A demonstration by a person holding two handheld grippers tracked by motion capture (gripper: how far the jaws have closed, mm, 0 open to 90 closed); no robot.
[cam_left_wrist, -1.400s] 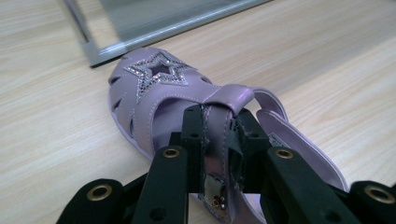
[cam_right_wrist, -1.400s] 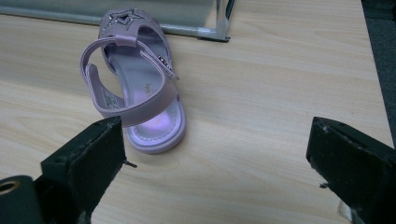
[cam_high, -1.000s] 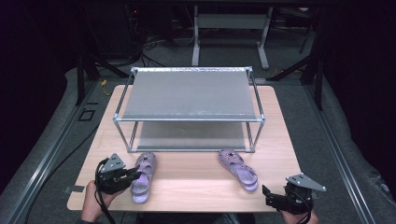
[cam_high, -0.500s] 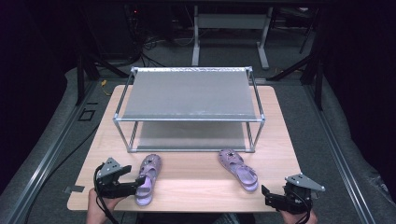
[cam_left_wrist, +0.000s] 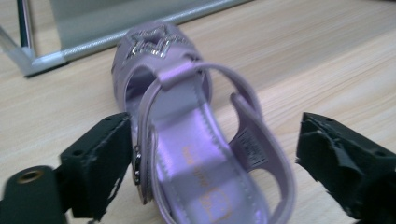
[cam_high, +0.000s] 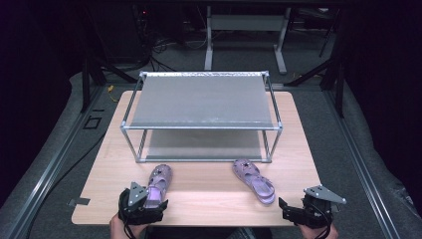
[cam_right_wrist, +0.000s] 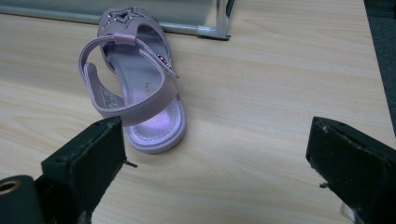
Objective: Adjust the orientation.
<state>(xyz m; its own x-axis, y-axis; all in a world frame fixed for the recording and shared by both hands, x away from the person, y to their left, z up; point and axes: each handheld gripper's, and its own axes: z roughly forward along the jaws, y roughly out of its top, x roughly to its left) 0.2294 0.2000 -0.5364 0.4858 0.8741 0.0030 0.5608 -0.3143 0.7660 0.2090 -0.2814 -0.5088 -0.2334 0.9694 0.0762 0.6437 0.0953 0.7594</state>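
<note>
Two lilac sandals lie on the table (cam_high: pixel 298 164) before the shelf rack (cam_high: pixel 201 99). Your left gripper (cam_left_wrist: pixel 210 154) jaws have just been opening and now straddle the left sandal (cam_left_wrist: pixel 196 140) unclamped (released). Right gripper (cam_right_wrist: pixel 215 163) stands open, short of the right sandal (cam_right_wrist: pixel 135 84).

We note a light wooden table (cam_high: pixel 298 129) on a grey floor (cam_high: pixel 59 149), with metal rails (cam_high: pixel 45 179) running along both sides. A two-tier metal-framed rack (cam_high: pixel 201 102) stands on the tabletop. Behind it a grey desk frame (cam_high: pixel 244 30) and loose cables (cam_high: pixel 164 47) sit in a dark, unlit background.
</note>
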